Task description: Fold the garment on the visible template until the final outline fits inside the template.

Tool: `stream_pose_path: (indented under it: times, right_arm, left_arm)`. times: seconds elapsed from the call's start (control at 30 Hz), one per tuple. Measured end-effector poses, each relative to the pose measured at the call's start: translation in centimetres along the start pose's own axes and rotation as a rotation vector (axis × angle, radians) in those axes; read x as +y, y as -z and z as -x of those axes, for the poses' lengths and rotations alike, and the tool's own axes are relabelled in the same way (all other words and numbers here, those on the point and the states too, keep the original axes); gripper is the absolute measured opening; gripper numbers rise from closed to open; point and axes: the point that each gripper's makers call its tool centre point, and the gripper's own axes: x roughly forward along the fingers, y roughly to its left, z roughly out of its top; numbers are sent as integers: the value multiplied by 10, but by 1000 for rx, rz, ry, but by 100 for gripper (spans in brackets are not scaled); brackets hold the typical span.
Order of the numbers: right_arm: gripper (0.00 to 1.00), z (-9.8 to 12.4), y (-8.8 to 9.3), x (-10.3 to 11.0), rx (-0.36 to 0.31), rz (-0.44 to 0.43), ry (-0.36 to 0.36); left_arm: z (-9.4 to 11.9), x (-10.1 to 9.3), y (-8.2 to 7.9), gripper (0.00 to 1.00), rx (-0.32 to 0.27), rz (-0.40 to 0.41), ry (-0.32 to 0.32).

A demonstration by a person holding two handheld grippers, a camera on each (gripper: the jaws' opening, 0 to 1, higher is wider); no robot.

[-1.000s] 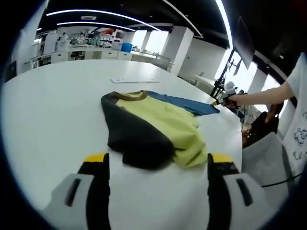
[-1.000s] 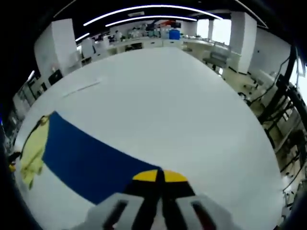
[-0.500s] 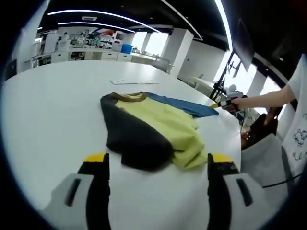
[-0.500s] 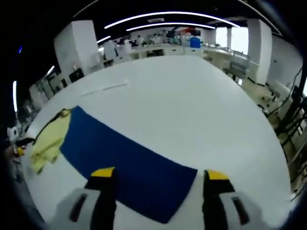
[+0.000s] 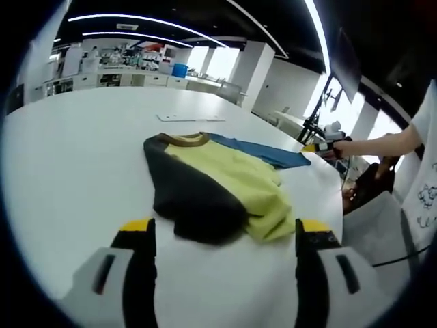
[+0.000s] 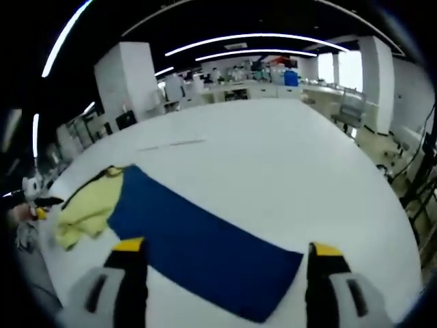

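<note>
Left gripper view: the left gripper [image 5: 222, 236] hovers above the near edge of a large white table [image 5: 68, 150], its two yellow-tipped jaws spread wide and holding nothing. Between and just beyond the jaws lies the garment [image 5: 215, 181], a yellow-green shirt with a dark sleeve side on the left and a brown collar at its far end, bunched in loose folds and resting flat on the table. Beyond and to the right of the shirt, partly covered by it, lies the blue template [image 5: 263, 152], a flat rectangular sheet reaching toward the right edge of the table. At that far right edge the right gripper [image 5: 321, 147] shows, held in a person's hand [image 5: 341, 145], just off the template's corner. A thin white strip [image 5: 191, 117] lies on the table farther back. Right gripper view: the right gripper [image 6: 225, 249] has its jaws wide apart and empty, held above the near end of the blue template [image 6: 205, 246], while the yellow shirt [image 6: 85, 208] lies at the template's far left end
</note>
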Motion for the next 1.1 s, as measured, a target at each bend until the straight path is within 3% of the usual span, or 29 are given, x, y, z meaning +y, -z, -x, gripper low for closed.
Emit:
stream_pose_path:
  times: [0.37, 0.43, 0.77, 1.1]
  right_arm:
    - [99, 10, -5, 60, -32, 62, -114]
    - [99, 10, -8, 63, -41, 66, -138]
    - [98, 29, -16, 120, -78, 99, -238]
    - [97, 43, -13, 144, -90, 108, -286]
  left_arm:
    - [0, 6, 9, 74, 32, -19, -29]
    - [-1, 8, 10, 70, 37, -29, -36]
    - [-16, 6, 15, 62, 49, -35, -32]
    - [-20, 16, 20, 50, 64, -54, -85]
